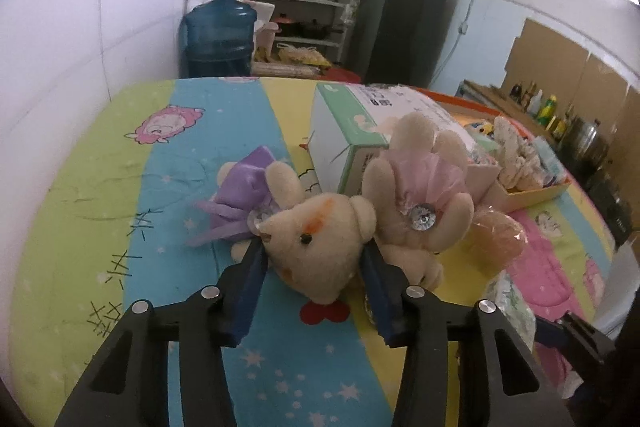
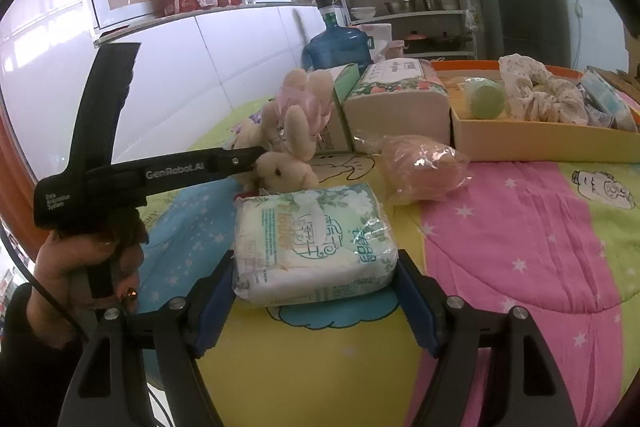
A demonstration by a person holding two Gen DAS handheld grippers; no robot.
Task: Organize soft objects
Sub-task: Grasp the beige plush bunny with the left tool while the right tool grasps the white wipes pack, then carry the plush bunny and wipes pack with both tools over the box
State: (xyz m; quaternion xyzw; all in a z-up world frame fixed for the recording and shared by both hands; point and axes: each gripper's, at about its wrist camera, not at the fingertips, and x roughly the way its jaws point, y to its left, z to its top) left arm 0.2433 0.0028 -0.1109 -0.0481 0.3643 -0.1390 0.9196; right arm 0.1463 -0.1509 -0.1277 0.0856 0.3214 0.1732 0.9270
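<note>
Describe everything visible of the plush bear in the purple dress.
The plush bear in the purple dress is cream pile fabric with a black bead eye and orange marks on its face. It lies on its side on the striped bedsheet, against a second bear in pink. Its head sits between the left gripper's blue pads, which press its sides.

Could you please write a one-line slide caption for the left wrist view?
Left claw straddles the head of a beige plush bear lying on the colourful bedsheet, beside a second plush.
</note>
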